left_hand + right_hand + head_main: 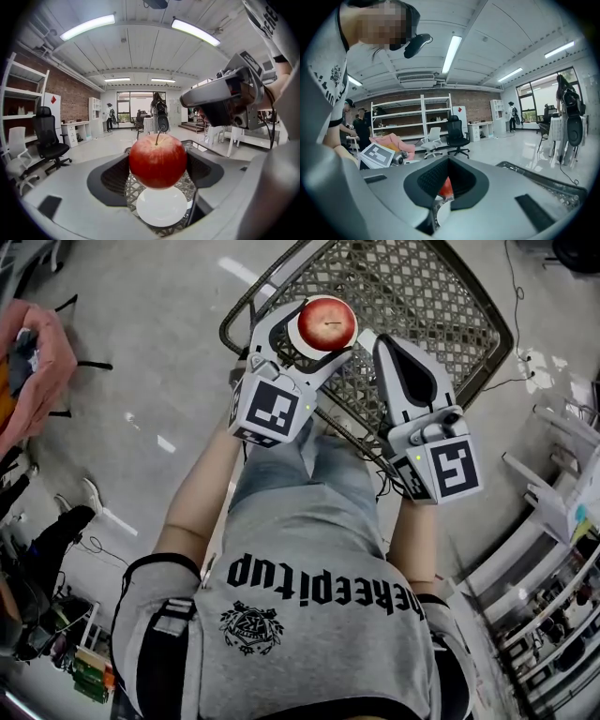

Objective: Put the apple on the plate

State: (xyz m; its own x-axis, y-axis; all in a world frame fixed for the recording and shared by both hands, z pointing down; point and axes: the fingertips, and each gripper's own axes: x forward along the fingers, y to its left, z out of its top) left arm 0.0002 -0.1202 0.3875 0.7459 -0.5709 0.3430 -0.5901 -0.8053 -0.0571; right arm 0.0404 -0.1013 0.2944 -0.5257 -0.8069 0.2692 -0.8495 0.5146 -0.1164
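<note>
A red apple with a stem is held between the pads of my left gripper, which is shut on it. In the left gripper view the apple hangs just above a small white plate that lies on a metal mesh table. My right gripper is beside the apple on its right, jaws shut and holding nothing. Through the slit of the right gripper I glimpse a sliver of the apple and the plate.
The mesh table's dark rim borders a grey floor. A pink cloth lies at the left, white chairs stand at the right. A black office chair and shelving are farther off.
</note>
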